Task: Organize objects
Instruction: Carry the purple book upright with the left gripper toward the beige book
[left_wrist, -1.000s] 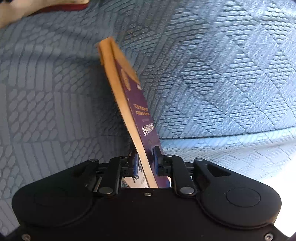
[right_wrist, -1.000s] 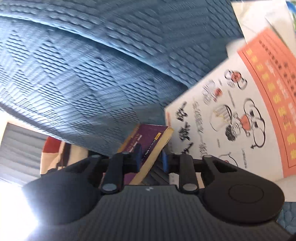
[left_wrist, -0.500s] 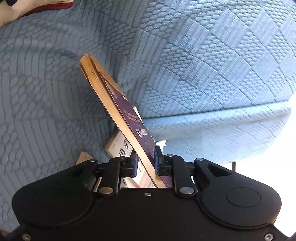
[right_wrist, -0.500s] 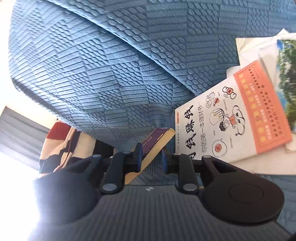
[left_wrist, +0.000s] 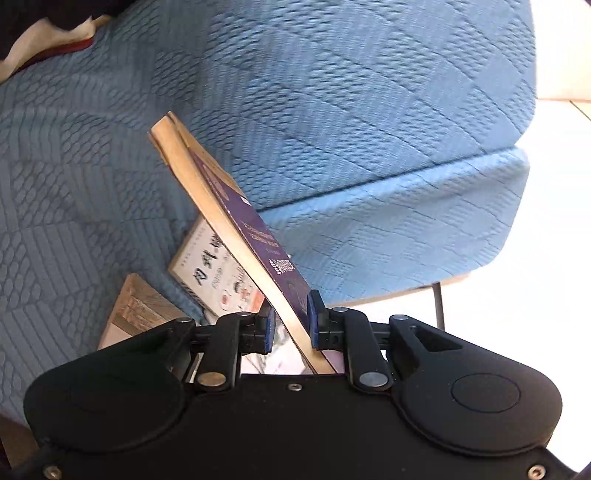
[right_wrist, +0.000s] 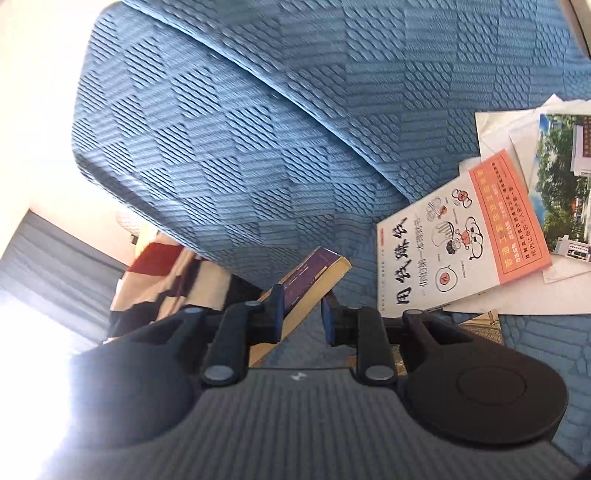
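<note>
**Hard daylight, blown highlights**

Strong daylight washes both views. The right wrist view's lower left burns to white glare; the left wrist view's right edge, over the floor (left_wrist: 554, 258), is overexposed too. The blue sofa (right_wrist: 258, 147) shows slight motion blur, and fisheye bending curves its edges.
</note>
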